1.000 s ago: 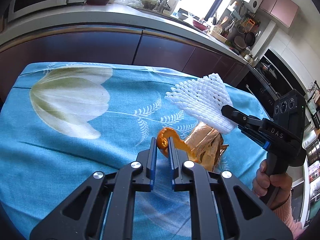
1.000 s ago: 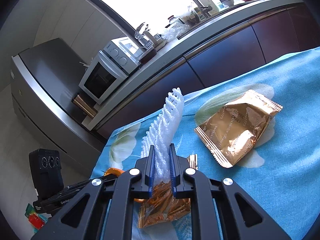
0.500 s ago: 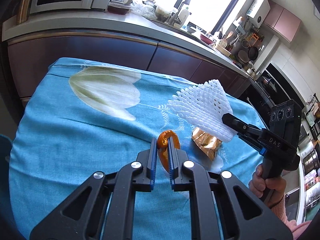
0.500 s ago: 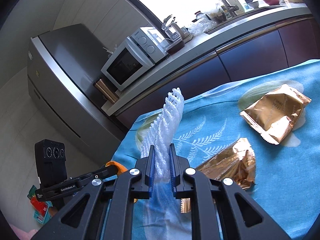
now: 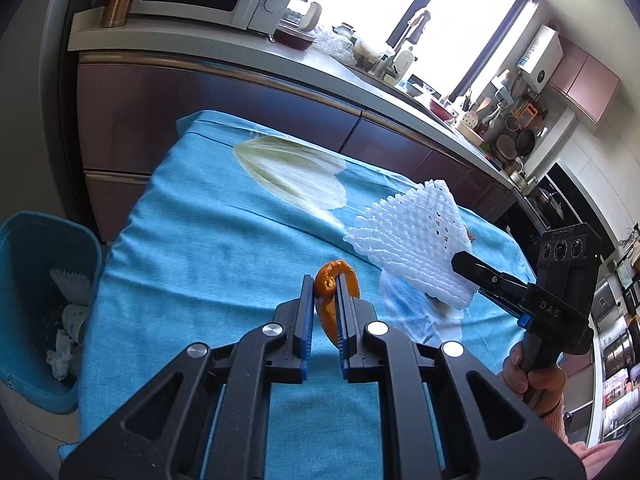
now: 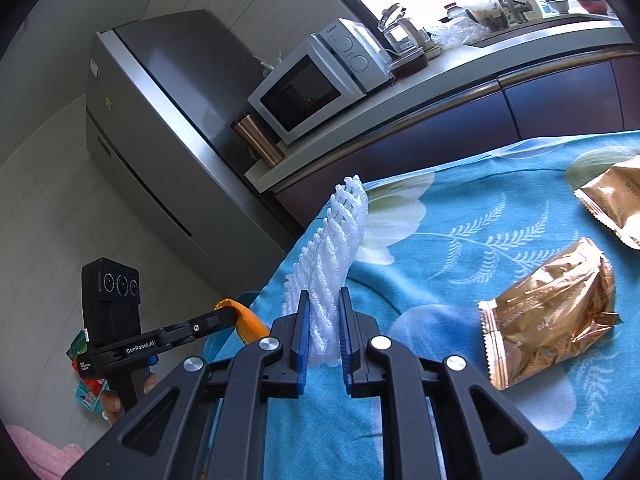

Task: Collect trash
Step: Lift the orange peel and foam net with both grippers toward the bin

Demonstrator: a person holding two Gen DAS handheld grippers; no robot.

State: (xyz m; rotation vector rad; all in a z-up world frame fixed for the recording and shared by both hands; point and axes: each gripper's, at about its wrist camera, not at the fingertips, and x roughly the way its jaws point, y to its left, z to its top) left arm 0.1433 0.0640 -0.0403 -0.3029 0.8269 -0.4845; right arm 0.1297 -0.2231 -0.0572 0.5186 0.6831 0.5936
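The left tongs [image 5: 324, 300] pinched an orange peel [image 5: 332, 280] above the bench [image 5: 192, 248], near its left edge beside the blue bin [image 5: 36, 240]. The right tongs [image 6: 323, 320] clamped a white foam net [image 6: 332, 248]. Two gold wrappers [image 6: 552, 312] lay on the bench toward its right edge.

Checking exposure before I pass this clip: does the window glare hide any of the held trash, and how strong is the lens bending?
Left wrist view: window blown out white; orange peel and foam net are sharp and evenly lit.
Right wrist view: sky clipped at the top; gold wrappers glint but read clearly.
Both views: counter edges curve, corners vignette black.
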